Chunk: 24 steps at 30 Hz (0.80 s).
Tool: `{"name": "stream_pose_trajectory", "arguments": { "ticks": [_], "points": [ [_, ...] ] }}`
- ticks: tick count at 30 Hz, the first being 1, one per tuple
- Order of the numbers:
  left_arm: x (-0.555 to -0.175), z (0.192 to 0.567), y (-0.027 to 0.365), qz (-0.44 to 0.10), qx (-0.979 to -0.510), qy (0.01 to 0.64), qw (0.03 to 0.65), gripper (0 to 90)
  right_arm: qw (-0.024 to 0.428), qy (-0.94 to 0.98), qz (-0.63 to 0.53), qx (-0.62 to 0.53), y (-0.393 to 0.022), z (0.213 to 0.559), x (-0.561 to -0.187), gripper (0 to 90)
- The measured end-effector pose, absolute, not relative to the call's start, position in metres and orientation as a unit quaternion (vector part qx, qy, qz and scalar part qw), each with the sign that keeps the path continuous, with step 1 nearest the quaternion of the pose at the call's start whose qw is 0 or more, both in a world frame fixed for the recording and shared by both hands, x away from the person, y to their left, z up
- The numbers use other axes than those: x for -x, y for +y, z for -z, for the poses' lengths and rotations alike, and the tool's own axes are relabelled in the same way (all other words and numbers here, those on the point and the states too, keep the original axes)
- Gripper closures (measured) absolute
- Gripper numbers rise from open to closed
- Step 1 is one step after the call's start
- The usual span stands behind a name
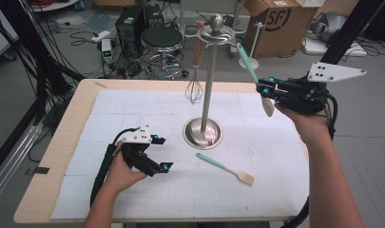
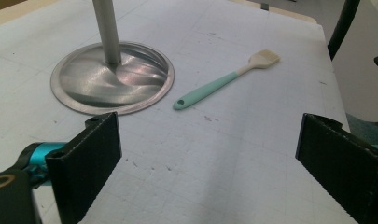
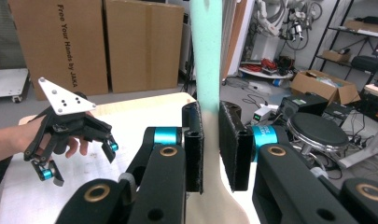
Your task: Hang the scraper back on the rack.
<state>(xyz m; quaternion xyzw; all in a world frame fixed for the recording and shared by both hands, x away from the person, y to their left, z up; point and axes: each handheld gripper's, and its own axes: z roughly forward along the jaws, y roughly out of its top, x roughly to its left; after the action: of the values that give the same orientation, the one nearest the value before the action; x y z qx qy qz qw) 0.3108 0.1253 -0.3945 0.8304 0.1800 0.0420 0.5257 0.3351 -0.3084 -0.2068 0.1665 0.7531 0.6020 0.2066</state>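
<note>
On the left of the desk [image 1: 47, 180], the left gripper [image 1: 157, 154] rests low over the white gridded mat [image 1: 133, 109], its fingers [image 2: 86, 161] spread wide with nothing between them. From its own camera those two black fingers frame a bare stretch of mat, and beyond them lie the shiny round base of the utensil stand [image 2: 113, 77] and a teal-handled brush [image 2: 224, 81], flat on the mat just to the right of the base, bristle end pointing away. The high view gives what that close view cuts off: the stand's pole [image 1: 209, 85] rises to a ringed top with a ball knob, and a wire whisk [image 1: 195, 85] with a wooden handle hangs from the ring on the left side, its loops clear of the mat. No other utensil hangs there. Farther right, the right gripper [image 1: 266, 89] is held up in the air beside the stand's top, well above the desk. Its fingers [image 3: 235, 144] are clamped narrowly on a teal-handled spatula [image 1: 254, 78], gripping it near where the teal handle meets the pale blade; the handle slants up towards the ring, the blade hangs below. The right gripper view shows this grip up close, along with cardboard boxes [image 3: 98, 44] and a black stool [image 3: 317, 130] beyond the desk.
</note>
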Motion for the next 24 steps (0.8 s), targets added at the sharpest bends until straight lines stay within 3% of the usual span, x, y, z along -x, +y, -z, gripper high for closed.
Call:
{"name": "stream_pose_trajectory", "arguments": {
  "ticks": [24],
  "points": [
    [-0.311, 0.394, 0.125, -0.042, -0.830, 0.181, 0.525, 7.4, 0.215, 0.765, -0.580, -0.181, -0.294, 0.209, -0.343, 80.9]
  ]
}}
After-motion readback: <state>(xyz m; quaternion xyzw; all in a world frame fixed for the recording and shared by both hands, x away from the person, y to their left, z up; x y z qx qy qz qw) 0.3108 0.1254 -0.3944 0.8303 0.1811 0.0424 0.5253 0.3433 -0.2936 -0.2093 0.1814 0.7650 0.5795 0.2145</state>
